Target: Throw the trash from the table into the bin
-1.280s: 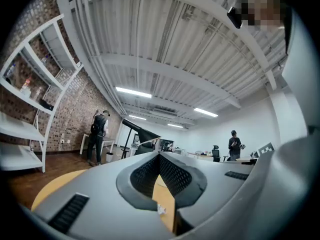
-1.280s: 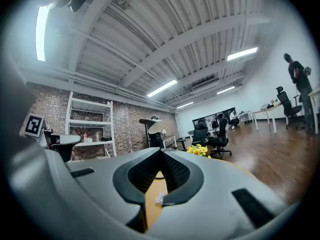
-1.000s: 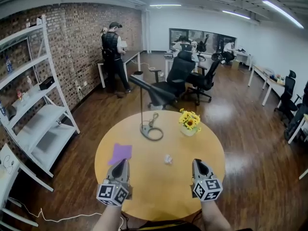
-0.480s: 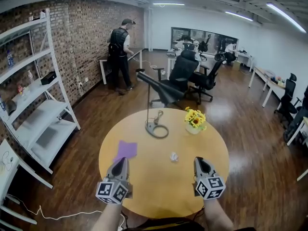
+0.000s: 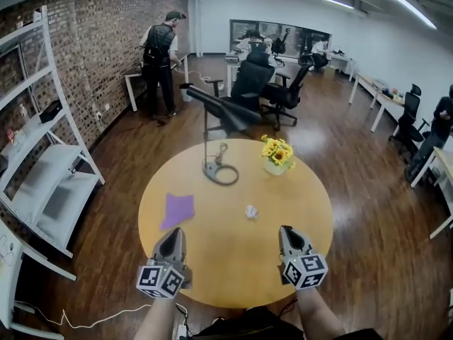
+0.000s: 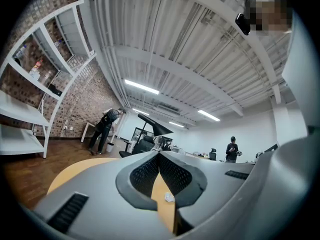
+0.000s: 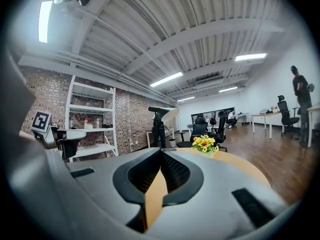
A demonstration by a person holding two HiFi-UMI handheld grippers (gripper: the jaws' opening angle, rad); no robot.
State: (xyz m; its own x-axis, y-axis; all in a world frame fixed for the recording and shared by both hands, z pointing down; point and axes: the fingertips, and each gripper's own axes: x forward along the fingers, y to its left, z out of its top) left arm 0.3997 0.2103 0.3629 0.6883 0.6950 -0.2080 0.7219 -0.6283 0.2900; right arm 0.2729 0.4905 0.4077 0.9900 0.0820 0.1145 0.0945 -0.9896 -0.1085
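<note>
Both jaws clenched and empty, a piece of trash ahead of each.
The flat purple paper (image 5: 177, 210) lies just ahead of my left gripper (image 5: 173, 234). The crumpled paper ball (image 5: 250, 211) sits ahead and inward of my right gripper (image 5: 287, 231), the nearer one. The lamp base (image 5: 219, 173) and flowers (image 5: 276, 153) stand farther across the surface (image 5: 233, 264), clear of both reaches. I see no bin.

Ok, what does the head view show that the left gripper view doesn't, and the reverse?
Head view only: the purple paper, the flowers and the right gripper. Left gripper view only: the left gripper with its pads up close, meeting with nothing between them. Both: the table, the paper ball lying on it, the lamp, the shelf and the person at the brick wall.
</note>
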